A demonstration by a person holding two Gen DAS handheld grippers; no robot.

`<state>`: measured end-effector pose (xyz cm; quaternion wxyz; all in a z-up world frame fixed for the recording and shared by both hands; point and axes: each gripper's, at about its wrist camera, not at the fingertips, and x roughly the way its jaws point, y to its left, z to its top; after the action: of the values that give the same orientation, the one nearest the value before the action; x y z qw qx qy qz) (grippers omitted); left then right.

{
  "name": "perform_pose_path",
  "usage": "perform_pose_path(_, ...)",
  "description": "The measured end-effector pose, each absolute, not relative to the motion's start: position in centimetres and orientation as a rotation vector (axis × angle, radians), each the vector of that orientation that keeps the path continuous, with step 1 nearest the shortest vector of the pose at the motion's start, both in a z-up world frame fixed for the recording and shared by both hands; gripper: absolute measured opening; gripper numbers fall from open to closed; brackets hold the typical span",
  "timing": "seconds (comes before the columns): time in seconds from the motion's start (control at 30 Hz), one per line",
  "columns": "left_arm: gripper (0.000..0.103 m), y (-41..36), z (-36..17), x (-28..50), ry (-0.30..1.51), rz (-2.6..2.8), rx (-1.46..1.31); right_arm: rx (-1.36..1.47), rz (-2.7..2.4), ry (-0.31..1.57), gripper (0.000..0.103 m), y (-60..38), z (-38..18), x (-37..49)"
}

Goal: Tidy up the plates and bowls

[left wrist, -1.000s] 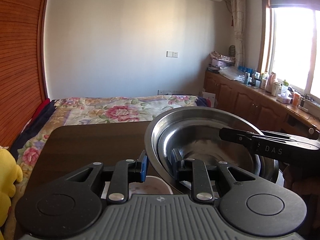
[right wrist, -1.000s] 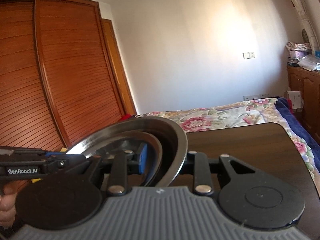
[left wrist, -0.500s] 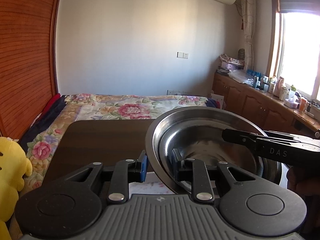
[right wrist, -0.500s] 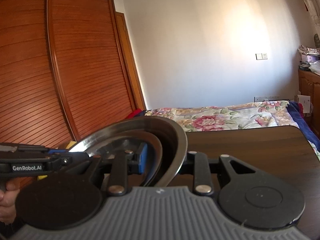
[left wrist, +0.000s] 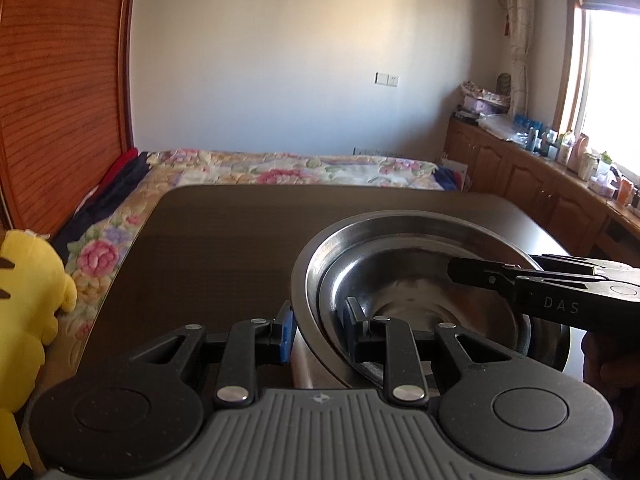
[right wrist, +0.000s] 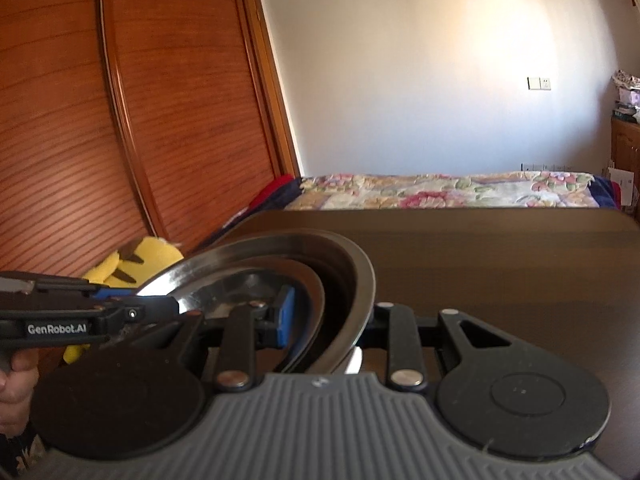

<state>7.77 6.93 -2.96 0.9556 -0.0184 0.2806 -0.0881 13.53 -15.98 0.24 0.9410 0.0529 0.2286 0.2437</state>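
The left gripper (left wrist: 318, 336) and right gripper (right wrist: 326, 322) each pinch opposite rims of the nested steel bowls (left wrist: 400, 248), carried just above the tabletop (left wrist: 224, 240). Next: lower level, then release together.

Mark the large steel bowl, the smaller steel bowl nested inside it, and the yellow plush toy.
Large steel bowl (left wrist: 400, 222): left wrist view, far rim.
Smaller steel bowl (left wrist: 416, 276): left wrist view, inner wall.
Yellow plush toy (right wrist: 154, 254): right wrist view, top of its body.
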Motion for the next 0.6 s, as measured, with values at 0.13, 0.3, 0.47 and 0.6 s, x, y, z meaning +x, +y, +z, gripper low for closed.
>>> perform_pose_path(0.13, 0.028, 7.2, -3.6, 7.9, 0.584, -0.172, -0.036, 0.105, 0.501, 0.485, 0.031, -15.5, -0.3, 13.5)
perform_pose_path(0.3, 0.028, 7.5, -4.3, 7.9, 0.592, -0.163, -0.026, 0.093, 0.505, 0.498, 0.031, -15.0, -0.8, 13.5)
perform_pose_path(0.47, 0.028, 7.1, -4.4, 7.6, 0.574, -0.159, -0.003, 0.076, 0.507, 0.500, 0.031, -14.8, -1.1, 13.4)
perform_pose_path(0.6, 0.028, 6.9, -4.4, 7.5, 0.557, -0.154, 0.018, 0.070, 0.508, 0.503, 0.031, -14.8, -1.4, 13.5)
